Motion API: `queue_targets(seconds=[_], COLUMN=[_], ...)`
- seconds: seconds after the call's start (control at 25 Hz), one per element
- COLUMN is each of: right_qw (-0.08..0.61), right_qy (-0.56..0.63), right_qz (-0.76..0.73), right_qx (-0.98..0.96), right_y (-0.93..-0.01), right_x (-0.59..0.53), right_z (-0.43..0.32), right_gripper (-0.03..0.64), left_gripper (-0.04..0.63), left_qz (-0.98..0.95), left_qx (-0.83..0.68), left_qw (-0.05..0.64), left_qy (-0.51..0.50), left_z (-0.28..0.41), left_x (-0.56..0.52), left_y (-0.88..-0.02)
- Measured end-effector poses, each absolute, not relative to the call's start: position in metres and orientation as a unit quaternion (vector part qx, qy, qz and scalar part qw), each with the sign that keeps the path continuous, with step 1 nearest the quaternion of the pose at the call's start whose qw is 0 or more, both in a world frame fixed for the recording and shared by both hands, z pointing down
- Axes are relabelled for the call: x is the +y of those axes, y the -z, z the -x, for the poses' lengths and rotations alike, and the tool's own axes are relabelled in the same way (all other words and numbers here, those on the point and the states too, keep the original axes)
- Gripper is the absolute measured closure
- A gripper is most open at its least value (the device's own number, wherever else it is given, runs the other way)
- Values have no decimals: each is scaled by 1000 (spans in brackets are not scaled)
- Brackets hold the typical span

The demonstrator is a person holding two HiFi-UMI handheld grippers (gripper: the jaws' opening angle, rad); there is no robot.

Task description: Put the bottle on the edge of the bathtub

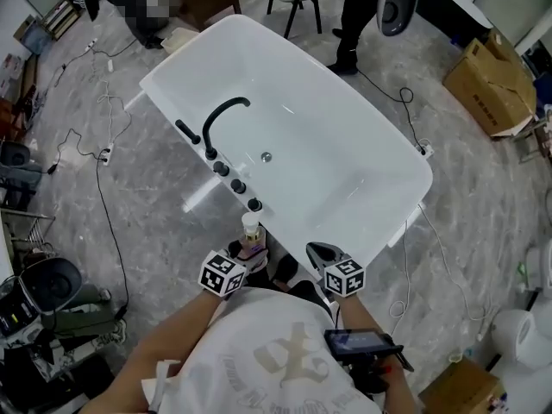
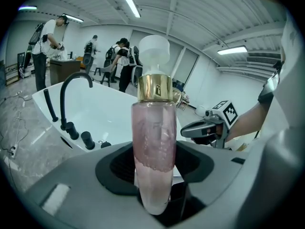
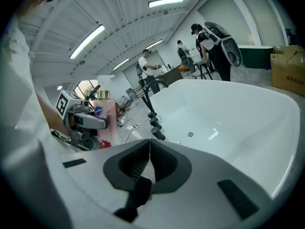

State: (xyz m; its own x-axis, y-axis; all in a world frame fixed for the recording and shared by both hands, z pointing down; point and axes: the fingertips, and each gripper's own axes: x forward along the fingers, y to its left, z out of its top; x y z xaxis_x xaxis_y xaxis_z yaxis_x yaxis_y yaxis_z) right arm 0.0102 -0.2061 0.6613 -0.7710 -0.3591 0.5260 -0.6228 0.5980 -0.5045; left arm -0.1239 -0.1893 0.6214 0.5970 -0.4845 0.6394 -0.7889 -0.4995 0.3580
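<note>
A pink bottle [image 2: 154,142] with a gold collar and a white cap stands upright between the jaws of my left gripper [image 2: 153,175], which is shut on it. In the head view the bottle [image 1: 251,238] sits just short of the near rim of the white bathtub [image 1: 379,231], close to the black tap knobs [image 1: 238,186]. My right gripper [image 1: 328,257] hangs beside it to the right, near the tub's rim. Its jaws [image 3: 148,163] are shut with nothing between them. The right gripper view shows the bottle [image 3: 106,116] and the left gripper at the left.
A black curved faucet [image 1: 222,115] rises from the tub's left rim. Cables [image 1: 102,179] run over the grey floor at the left. Cardboard boxes [image 1: 492,80] stand at the far right. People stand beyond the tub's far end [image 1: 358,15].
</note>
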Motion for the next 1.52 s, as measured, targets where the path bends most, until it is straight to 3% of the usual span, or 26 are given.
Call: queue_targets(seconds=[0.96, 1.52], right_qw=[229, 244], right_qy=[-374, -384], right_qz=[-275, -271], right_qx=[-856, -848], right_y=[-684, -693], right_x=[-235, -236], right_z=[-13, -19], right_gripper=[611, 611], left_gripper=[368, 368], left_qz=[-806, -804], left_qx=[-345, -351], left_qw=[334, 316], left_qy=[-347, -363], left_z=[112, 103], left_x=[-239, -263], left_y=[-724, -750])
